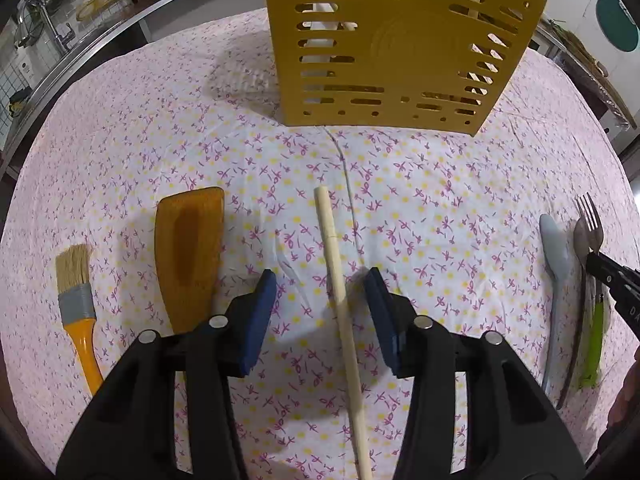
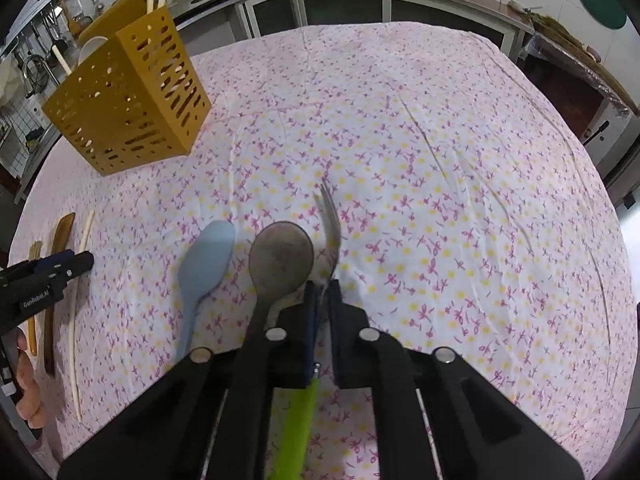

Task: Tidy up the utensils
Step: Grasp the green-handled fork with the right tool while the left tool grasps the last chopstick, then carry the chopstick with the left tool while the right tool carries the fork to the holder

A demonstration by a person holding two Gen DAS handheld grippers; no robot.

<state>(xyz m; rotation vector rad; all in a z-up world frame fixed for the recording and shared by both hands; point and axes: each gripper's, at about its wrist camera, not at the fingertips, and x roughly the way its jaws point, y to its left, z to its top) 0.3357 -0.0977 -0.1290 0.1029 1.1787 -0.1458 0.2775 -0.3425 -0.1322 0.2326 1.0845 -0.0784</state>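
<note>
fork, spoons, seemingly flat beside holder.

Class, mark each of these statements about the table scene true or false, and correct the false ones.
1. The right gripper is closed on the green-handled fork. True.
2. The left gripper is clamped on the chopstick. False: its jaws are open, with the chopstick lying between them on the cloth.
3. The yellow utensil holder is empty. False: pale sticks and a white utensil already stand in it.
4. The pastry brush lies to the left of the wooden spatula in the left wrist view. True.
5. The blue spoon lies inside the holder. False: it lies on the tablecloth beside the metal spoon.
</note>
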